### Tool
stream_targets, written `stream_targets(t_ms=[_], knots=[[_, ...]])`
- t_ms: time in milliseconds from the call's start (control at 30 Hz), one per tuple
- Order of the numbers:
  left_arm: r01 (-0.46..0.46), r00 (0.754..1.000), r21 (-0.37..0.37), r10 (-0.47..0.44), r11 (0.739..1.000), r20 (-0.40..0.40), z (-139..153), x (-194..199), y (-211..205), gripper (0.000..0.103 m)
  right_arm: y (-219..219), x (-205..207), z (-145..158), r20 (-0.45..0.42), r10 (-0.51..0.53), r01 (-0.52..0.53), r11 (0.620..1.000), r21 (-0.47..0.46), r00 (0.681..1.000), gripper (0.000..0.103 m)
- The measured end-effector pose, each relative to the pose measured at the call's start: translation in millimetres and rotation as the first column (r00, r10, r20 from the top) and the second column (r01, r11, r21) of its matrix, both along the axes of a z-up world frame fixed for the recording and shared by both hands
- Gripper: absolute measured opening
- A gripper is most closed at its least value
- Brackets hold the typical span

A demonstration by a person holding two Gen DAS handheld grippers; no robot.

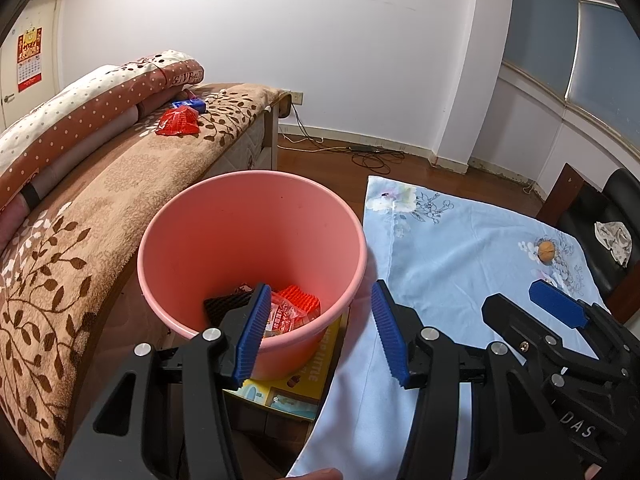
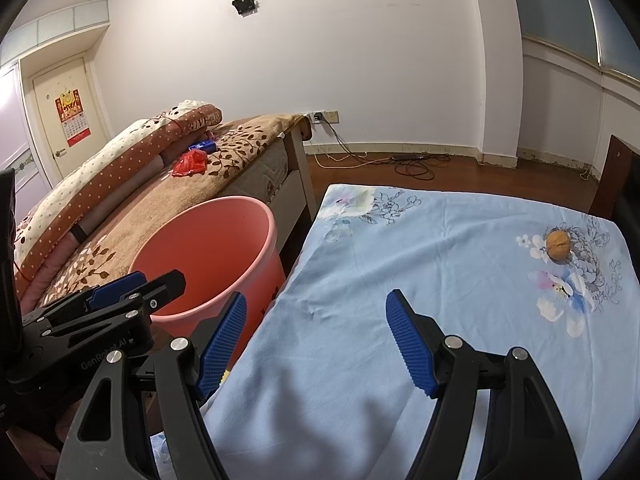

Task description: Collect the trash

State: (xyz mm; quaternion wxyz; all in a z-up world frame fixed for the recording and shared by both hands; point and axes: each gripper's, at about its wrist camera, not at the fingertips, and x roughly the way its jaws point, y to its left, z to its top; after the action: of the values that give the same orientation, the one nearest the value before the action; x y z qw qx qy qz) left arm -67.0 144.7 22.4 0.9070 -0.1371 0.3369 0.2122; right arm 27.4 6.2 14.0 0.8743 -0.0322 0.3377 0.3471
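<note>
A pink bucket [image 1: 252, 216] stands on the floor between the bed and the table; it holds red wrappers [image 1: 288, 312] and a dark piece. My left gripper [image 1: 320, 332] is open and empty over the bucket's near rim. My right gripper [image 2: 316, 340] is open and empty above the blue floral tablecloth [image 2: 440, 280]. A walnut [image 2: 558, 246] lies at the table's far right; it also shows in the left wrist view [image 1: 546, 251]. A red wrapper [image 1: 178, 122] and a blue packet [image 1: 190, 104] lie on the bed. The bucket [image 2: 208, 248] shows left in the right wrist view.
A bed with a brown leaf-pattern blanket [image 1: 100, 208] and folded quilts [image 1: 92, 96] runs along the left. A colourful box [image 1: 288, 392] lies under the bucket. A dark chair [image 1: 608, 216] with a crumpled cloth [image 1: 614, 240] stands at the right. Cables [image 1: 372, 156] lie on the floor.
</note>
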Motion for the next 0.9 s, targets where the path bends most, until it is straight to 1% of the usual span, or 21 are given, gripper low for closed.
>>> stream_targets(t_ms=[900], knots=[[0.006,1.000,0.006,-0.006,1.000,-0.004,-0.4,-0.2,-1.2,0.053,-0.3,0.2,-0.8,-0.004,0.000,0.000,1.000,0.000,1.000,0.071]])
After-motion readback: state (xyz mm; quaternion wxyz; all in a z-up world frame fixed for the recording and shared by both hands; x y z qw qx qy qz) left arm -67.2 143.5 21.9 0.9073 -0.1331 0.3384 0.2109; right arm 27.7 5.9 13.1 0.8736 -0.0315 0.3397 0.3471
